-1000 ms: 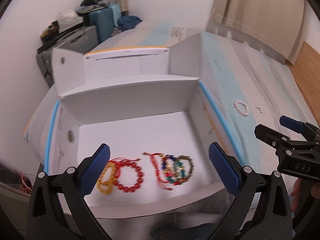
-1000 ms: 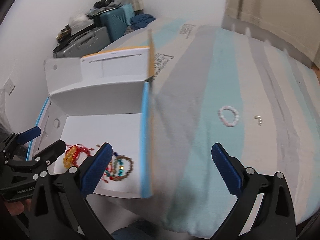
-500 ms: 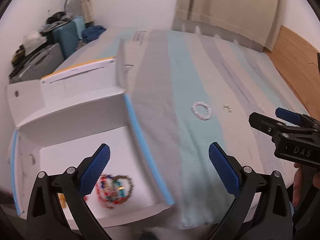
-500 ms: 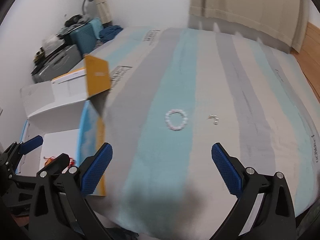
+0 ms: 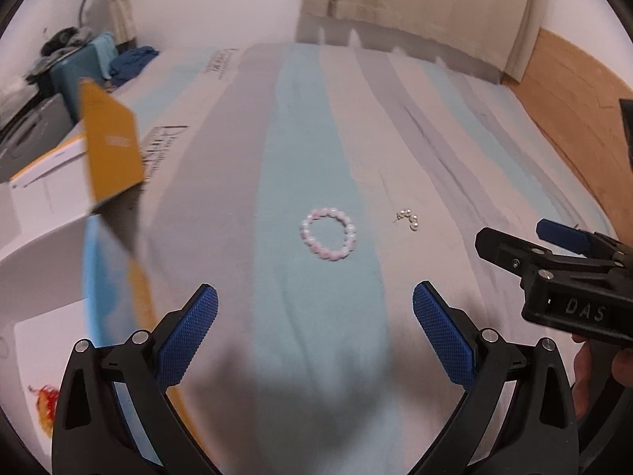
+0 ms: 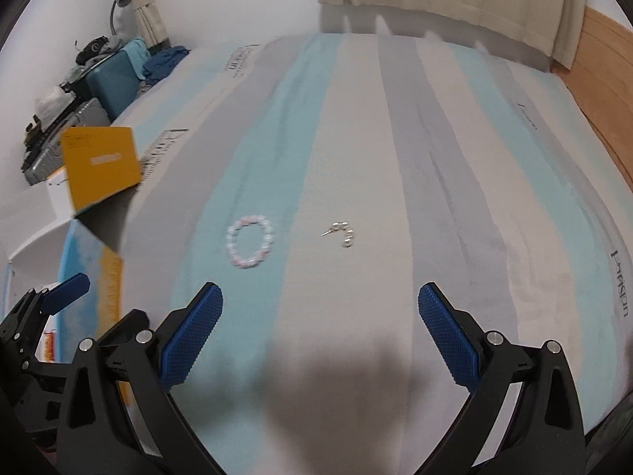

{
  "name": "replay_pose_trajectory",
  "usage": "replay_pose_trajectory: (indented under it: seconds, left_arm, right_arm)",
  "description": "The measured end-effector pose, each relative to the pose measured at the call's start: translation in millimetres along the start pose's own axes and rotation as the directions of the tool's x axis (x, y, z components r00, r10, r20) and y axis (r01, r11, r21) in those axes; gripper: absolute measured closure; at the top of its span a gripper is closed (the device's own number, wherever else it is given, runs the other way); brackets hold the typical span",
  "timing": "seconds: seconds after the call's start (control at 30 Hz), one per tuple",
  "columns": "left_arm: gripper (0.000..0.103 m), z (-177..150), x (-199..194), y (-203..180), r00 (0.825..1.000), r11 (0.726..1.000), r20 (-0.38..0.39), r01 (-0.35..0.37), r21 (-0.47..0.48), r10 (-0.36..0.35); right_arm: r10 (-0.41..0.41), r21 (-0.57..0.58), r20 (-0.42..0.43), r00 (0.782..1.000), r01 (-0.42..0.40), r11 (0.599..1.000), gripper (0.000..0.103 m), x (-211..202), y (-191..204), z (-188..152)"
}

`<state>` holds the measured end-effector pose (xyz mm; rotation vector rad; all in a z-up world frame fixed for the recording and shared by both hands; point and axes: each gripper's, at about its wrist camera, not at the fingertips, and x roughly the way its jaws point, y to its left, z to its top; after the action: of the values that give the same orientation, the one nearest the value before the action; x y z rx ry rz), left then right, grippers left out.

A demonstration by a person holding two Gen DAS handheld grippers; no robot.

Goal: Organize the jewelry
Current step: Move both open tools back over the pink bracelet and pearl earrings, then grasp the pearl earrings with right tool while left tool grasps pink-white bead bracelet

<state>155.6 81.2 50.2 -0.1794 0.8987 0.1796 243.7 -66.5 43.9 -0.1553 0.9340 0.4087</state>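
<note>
A: Right, start at the left hand-held gripper: its blue pads are spread wide with nothing between them, and it hangs above the bed, short of the pink bracelet.

B: And the right hand-held gripper?

A: Also spread apart and empty. In its own view the small pearl piece lies straight ahead on a pale stripe, with the bracelet to the left of it, near but not touching.

B: What could go wrong from here?

A: My guess is the bedding. It looks soft, so pads pushed down around the bracelet may sink and pinch cloth along with the beads, or only catch one side of the ring so that it swings and slips out on the way over.

B: And the pearl piece?

A: Riskier, I think. It is tiny, lies flat, and seems to have a thin pin or post; wide pads could nudge it into a fold. I cannot tell whether it is one item or a pair.

B: Describe the bracelet.

A: A closed ring of round, pale pink and whitish beads, lying flat on the light blue stripe, in the middle of the bed.

B: Where would it go?

A: Probably the white box at the near left edge, with its orange flap standing up; a bit of red and orange jewelry shows inside. That flap could snag a gripper swinging over.
</note>
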Motion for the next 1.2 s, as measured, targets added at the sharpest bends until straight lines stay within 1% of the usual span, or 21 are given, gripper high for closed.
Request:
replay_pose_trajectory:
  seconds: [0.07,0.17,0.3,0.43,0.5,0.53,0.63,0.67,0.77,0.8,0.87,0.93,0.97,1.03,1.13,1.2]
  left_arm:
    - [0.006,5,19,-9,1.000,1.000,-0.010,0.007,0.020,-0.007]
    - [0.006,11,44,-16,1.000,0.999,-0.017,-0.001,0.036,0.002]
    - [0.006,15,78,-20,0.999,0.998,-0.044,-0.004,0.066,0.007]
    - [0.006,20,106,-16,0.998,0.999,-0.063,-0.020,0.050,0.023]
    - [0.006,21,116,-13,0.997,0.999,-0.070,-0.029,0.035,0.032]
    - [0.006,21,121,-13,0.996,0.999,-0.076,-0.032,0.035,0.035]
    - [0.006,20,132,-17,0.995,0.995,-0.079,-0.059,0.077,0.066]
    - [0.006,21,136,-17,0.994,0.994,-0.080,-0.063,0.084,0.070]
    - [0.006,23,146,-15,0.994,0.993,-0.085,-0.065,0.095,0.073]
    - [0.006,23,150,-14,0.993,0.993,-0.091,-0.067,0.096,0.076]
    - [0.008,24,160,-12,0.990,0.993,-0.110,-0.074,0.090,0.084]
    - [0.013,25,169,-12,0.988,0.994,-0.138,-0.065,0.085,0.076]
    - [0.014,25,173,-13,0.987,0.994,-0.144,-0.064,0.090,0.077]
    - [0.015,24,177,-14,0.986,0.992,-0.144,-0.067,0.103,0.082]
    - [0.020,25,180,-12,0.987,0.994,-0.147,-0.047,0.095,0.060]
    - [0.024,26,182,-10,0.987,0.995,-0.150,-0.040,0.092,0.053]
  right_arm:
    - [-0.009,0.006,0.010,1.000,0.009,1.000,0.008,13,-11,1]
    - [0.001,0.009,0.016,1.000,-0.001,1.000,0.008,32,-24,7]
    - [-0.012,-0.014,-0.011,1.000,0.011,1.000,0.008,65,-35,16]
    - [-0.017,0.003,-0.021,1.000,0.017,1.000,0.008,90,-42,23]
    - [-0.008,0.001,-0.034,0.999,0.008,1.000,0.014,102,-43,26]
    - [-0.009,-0.001,-0.039,0.999,0.009,1.000,0.015,107,-43,27]
    - [-0.017,-0.021,-0.053,0.998,0.015,1.000,0.016,122,-41,28]
    - [-0.017,-0.028,-0.062,0.998,0.015,0.999,0.019,128,-41,28]
    - [-0.025,-0.041,-0.072,0.997,0.022,0.999,0.020,142,-41,27]
    - [-0.025,-0.046,-0.076,0.997,0.021,0.999,0.023,145,-41,27]
    - [-0.028,-0.058,-0.100,0.995,0.022,0.998,0.028,157,-39,26]
    - [-0.025,-0.068,-0.116,0.993,0.018,0.998,0.031,165,-38,24]
    - [-0.021,-0.072,-0.119,0.993,0.013,0.997,0.033,168,-37,23]
    - [-0.015,-0.076,-0.120,0.993,0.006,0.997,0.037,173,-36,23]
    - [-0.003,-0.075,-0.121,0.993,-0.006,0.997,0.045,178,-36,24]
    - [0.004,-0.078,-0.121,0.993,-0.013,0.997,0.053,180,-35,24]
